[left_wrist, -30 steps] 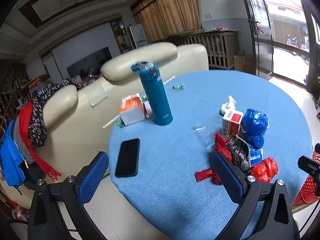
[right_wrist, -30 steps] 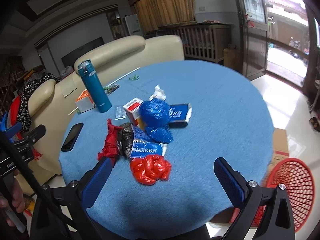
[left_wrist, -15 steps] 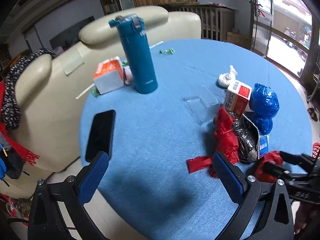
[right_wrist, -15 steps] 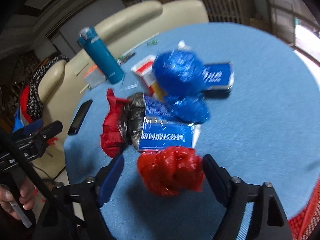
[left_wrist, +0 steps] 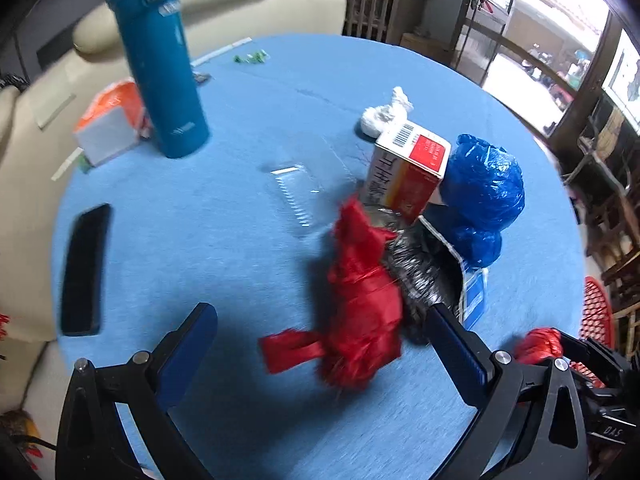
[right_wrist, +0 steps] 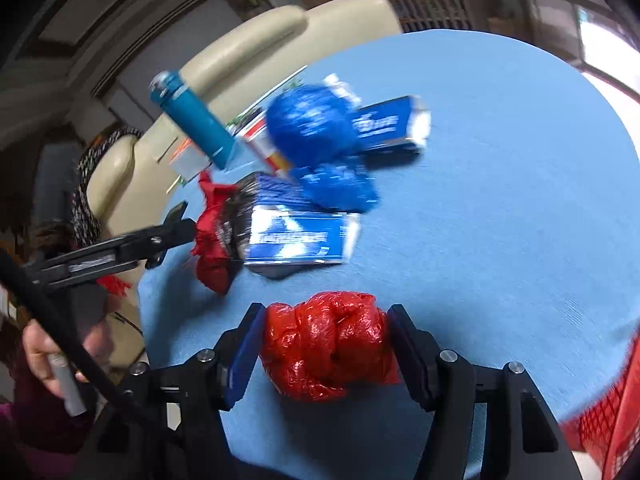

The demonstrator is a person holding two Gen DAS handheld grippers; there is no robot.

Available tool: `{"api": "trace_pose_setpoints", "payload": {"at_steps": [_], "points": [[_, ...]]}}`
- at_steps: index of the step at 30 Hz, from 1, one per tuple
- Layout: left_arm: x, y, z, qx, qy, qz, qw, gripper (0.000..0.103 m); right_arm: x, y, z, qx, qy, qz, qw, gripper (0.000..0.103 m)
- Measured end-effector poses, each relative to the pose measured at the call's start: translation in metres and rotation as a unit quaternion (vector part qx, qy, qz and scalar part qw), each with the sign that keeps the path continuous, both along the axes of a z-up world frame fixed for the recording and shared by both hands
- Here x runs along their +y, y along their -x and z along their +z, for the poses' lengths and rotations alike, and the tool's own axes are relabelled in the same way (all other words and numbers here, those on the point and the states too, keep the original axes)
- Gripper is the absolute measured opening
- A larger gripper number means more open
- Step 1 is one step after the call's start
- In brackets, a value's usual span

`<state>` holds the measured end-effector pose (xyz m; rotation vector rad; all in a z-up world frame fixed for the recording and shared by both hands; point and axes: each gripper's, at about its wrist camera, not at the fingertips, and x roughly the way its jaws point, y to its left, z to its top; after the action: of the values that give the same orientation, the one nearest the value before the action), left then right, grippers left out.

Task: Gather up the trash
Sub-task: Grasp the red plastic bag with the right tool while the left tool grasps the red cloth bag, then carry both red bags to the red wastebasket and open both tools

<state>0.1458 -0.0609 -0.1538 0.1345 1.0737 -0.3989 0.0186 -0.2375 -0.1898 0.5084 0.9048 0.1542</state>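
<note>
My right gripper (right_wrist: 326, 350) is shut on a crumpled red plastic bag (right_wrist: 326, 350), held just above the blue table; this bag also shows in the left wrist view (left_wrist: 538, 344). My left gripper (left_wrist: 320, 338) is open, its fingers on either side of a long red bag (left_wrist: 362, 300) that lies on the table. Beside it lie a black bag (left_wrist: 416, 264), a blue packet (right_wrist: 300, 236), a blue bag (left_wrist: 482, 184), a red-and-white carton (left_wrist: 408, 170) and a white wad (left_wrist: 384, 114).
A teal bottle (left_wrist: 160, 64), an orange-and-white box (left_wrist: 110, 124), a clear plastic lid (left_wrist: 304, 184) and a black phone (left_wrist: 82, 268) are on the round blue table (left_wrist: 224, 240). A red mesh basket (right_wrist: 612, 412) stands past the table's right edge. Cream sofa behind.
My right gripper has closed on the red bag and lifted it slightly. My left gripper has moved forward and right so its fingers flank the long red bag.
</note>
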Motion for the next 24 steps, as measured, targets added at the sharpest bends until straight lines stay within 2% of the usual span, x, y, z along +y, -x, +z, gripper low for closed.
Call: {"api": "trace_pose_setpoints", "payload": {"at_steps": [3,4,5,6,7,8,10,16,21,24], "points": [[-0.002,-0.006,-0.01,0.014,0.01,0.008,0.9998,0.103,-0.02,0.01,0.002,-0.009,0.002,-0.029,1.0,0.065],[-0.002,-0.006,-0.012,0.014,0.016,0.004,0.9998,0.095,-0.025,0.014,0.002,-0.012,0.0,-0.036,0.999,0.065],[-0.002,-0.006,-0.015,0.018,0.016,0.002,0.9997,0.075,-0.031,0.02,0.005,-0.014,-0.003,-0.041,0.999,0.065],[-0.002,-0.005,-0.017,0.023,0.017,0.002,0.9996,0.062,-0.035,0.023,0.005,-0.016,-0.006,-0.047,0.999,0.065],[-0.001,-0.005,-0.021,0.039,0.026,0.001,0.9989,0.04,-0.039,0.024,0.006,-0.018,-0.006,-0.051,0.999,0.065],[0.0,-0.005,-0.025,0.046,0.029,0.005,0.9985,0.036,-0.041,0.023,0.008,-0.019,-0.007,-0.055,0.998,0.065],[0.005,0.001,-0.023,0.04,0.033,0.012,0.9986,0.036,-0.042,0.023,0.009,-0.023,-0.007,-0.059,0.998,0.065],[0.011,0.034,0.016,-0.037,0.02,0.013,0.999,0.036,-0.052,0.032,0.018,-0.047,-0.003,-0.076,0.996,0.065],[-0.024,0.072,0.053,-0.091,0.013,-0.07,0.9933,0.036,-0.076,0.049,0.025,-0.065,-0.004,-0.111,0.992,0.065],[-0.058,0.094,0.066,-0.11,0.018,-0.135,0.9846,0.036,-0.098,0.07,0.027,-0.07,-0.003,-0.145,0.987,0.065]]}}
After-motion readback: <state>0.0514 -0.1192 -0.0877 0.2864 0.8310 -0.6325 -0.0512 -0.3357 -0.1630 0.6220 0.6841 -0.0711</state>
